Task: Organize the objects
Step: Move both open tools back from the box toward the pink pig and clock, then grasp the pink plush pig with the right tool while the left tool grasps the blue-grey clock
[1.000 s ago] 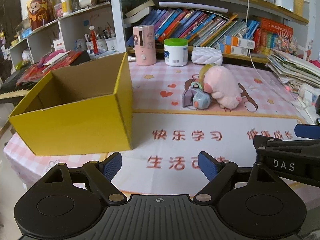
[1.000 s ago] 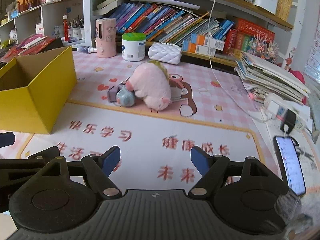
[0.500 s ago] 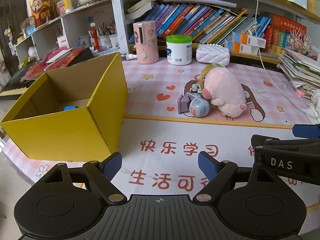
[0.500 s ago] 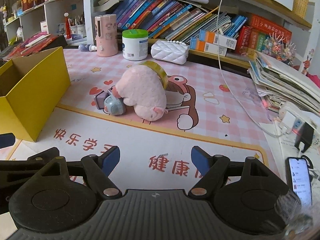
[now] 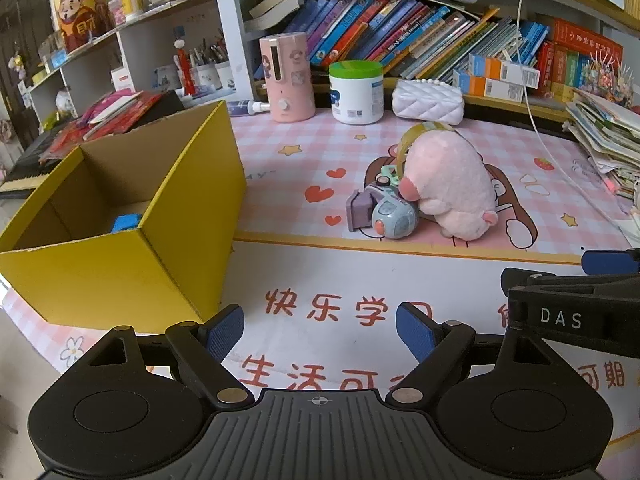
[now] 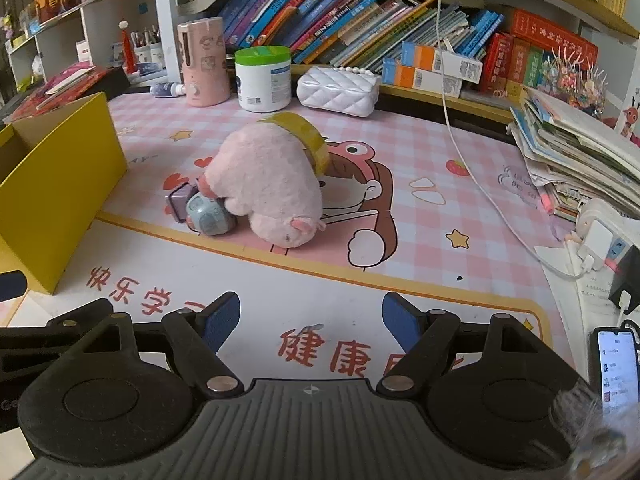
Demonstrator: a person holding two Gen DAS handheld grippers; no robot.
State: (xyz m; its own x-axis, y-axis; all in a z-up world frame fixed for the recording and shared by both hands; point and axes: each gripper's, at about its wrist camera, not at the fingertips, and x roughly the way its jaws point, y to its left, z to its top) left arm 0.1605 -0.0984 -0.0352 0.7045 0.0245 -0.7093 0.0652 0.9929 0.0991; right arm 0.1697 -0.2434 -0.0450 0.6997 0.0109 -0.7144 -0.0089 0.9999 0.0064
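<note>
- Left wrist view: the left gripper [image 5: 320,330] has its blue-padded fingers [image 5: 224,330] spread wide with nothing between them, over a mat [image 5: 360,276] on the worktop; red characters on the mat read 快乐学习, and below them 生活可, the rest hidden; the right gripper [image 5: 576,308] enters from the right edge, white letters "DAS" on its black body.
- Same view: a yellow box [image 5: 120,276], open at the top with a brown inside, stands left on the mat; a small blue thing [image 5: 126,222] lies in it; the pink plush [image 5: 448,188] lies in the middle of the mat's pink checked part, face down, a yellowish tape roll [image 5: 412,136] leaning on its far side; a grey-blue round toy [image 5: 394,220] and a purple block [image 5: 360,212] touch its near left side.
- Same view: behind stand a pink bottle [image 5: 286,76], a white jar [image 5: 356,92] with a green lid and a white quilted pouch [image 5: 428,100], under shelves of books [image 5: 400,36].
- Right wrist view: the right gripper [image 6: 312,322] also has its fingers [image 6: 400,324] wide apart and empty; red characters 健康 show between them, 快乐学 to the left.
- Same view: the plush [image 6: 268,188] lies ahead, well clear of the fingers, the tape roll [image 6: 308,136] on its back, the round toy [image 6: 210,220] at its left; the box [image 6: 60,196] is at the left edge; a lit phone [image 6: 618,368] lies at the right, its text too small to read.
</note>
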